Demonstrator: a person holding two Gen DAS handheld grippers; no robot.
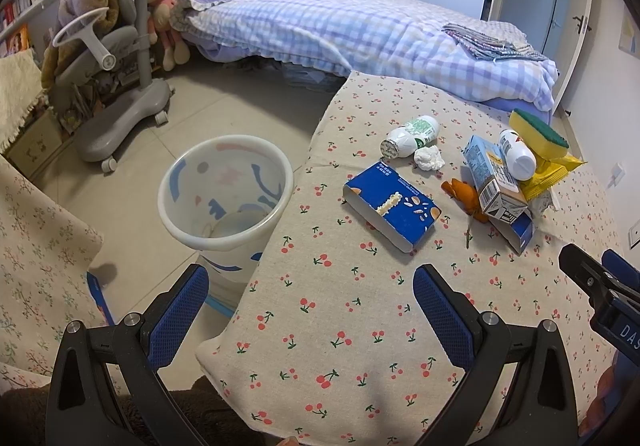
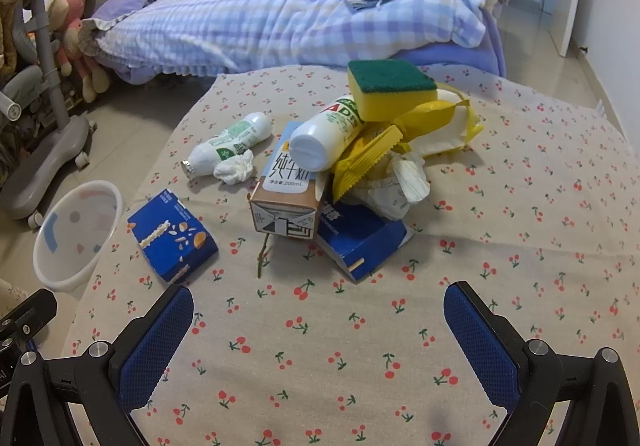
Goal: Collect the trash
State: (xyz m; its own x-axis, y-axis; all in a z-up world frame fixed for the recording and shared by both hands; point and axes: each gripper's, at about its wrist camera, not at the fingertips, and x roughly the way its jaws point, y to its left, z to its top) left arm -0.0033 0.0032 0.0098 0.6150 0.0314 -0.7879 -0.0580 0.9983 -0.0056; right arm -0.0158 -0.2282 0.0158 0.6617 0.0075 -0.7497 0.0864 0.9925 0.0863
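While both grippers hang wide and empty over the cherry-print desk (image 2: pixel 520 206), the left gripper (image 1: pixel 310 310) and right gripper (image 2: pixel 318 342) face trash lying well ahead: a flat blue box (image 2: pixel 172 236), then a milk carton (image 2: pixel 286 190) propping a white bottle (image 2: pixel 324 136), yellow wrappers (image 2: pixel 368 158), a sponge (image 2: pixel 390 88). Left of the desk, on the floor, stands a white bin (image 1: pixel 226 194).

Two white bottles lie on the cherry-print cloth, one (image 2: pixel 228 144) at centre left and one (image 2: pixel 326 136) mid-frame. Two blue boxes (image 2: pixel 172 236) (image 2: pixel 362 238) sit lower down. One milk carton (image 2: pixel 286 192), one sponge (image 2: pixel 390 88), one crumpled tissue (image 2: pixel 236 166), one bin (image 2: pixel 76 234) at left.
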